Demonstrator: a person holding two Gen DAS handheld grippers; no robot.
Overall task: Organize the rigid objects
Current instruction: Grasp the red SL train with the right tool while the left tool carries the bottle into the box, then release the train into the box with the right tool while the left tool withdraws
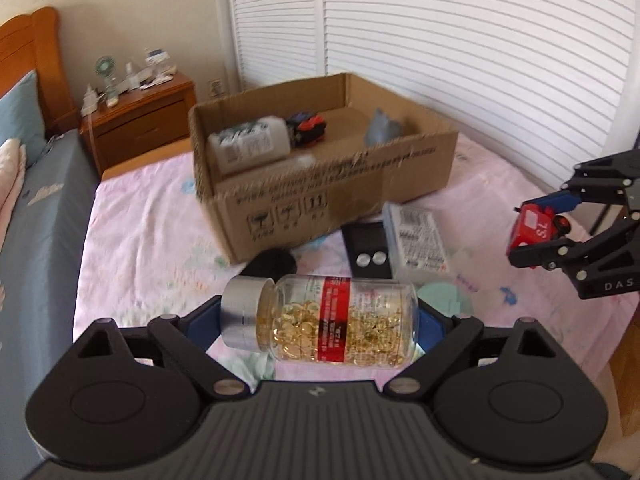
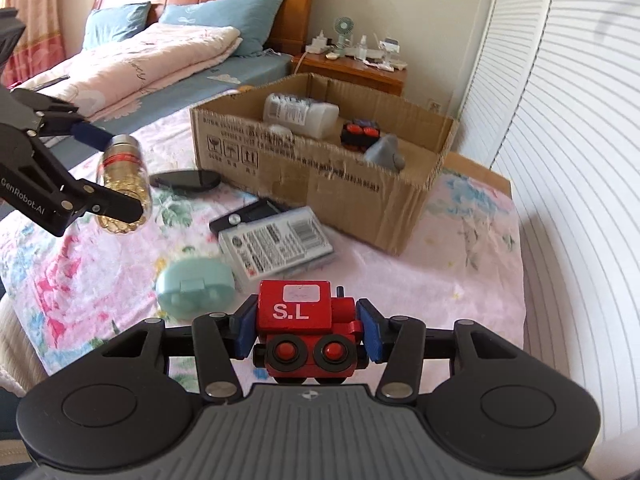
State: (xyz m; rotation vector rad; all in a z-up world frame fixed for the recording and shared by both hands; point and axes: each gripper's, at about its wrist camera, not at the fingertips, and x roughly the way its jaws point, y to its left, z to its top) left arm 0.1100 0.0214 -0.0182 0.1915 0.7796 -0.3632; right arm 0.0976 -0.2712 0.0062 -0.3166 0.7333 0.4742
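Note:
My left gripper [image 1: 320, 320] is shut on a clear pill bottle [image 1: 320, 316] with a silver cap and red label, held sideways above the pink floral sheet; the bottle also shows in the right wrist view [image 2: 124, 184]. My right gripper [image 2: 306, 332] is shut on a red toy train [image 2: 306, 328] marked "S.L"; the train also shows in the left wrist view [image 1: 534, 228]. An open cardboard box [image 1: 340, 200] stands ahead, holding a white bottle [image 1: 252, 144], a black-and-red toy [image 1: 308, 128] and a grey object [image 1: 382, 128].
On the sheet before the box lie a white labelled pack [image 2: 276, 244], a flat black device [image 1: 366, 250], a mint green case [image 2: 196, 284] and a black oval object [image 2: 186, 179]. A wooden nightstand [image 1: 140, 120] and white louvred doors [image 1: 460, 40] stand behind.

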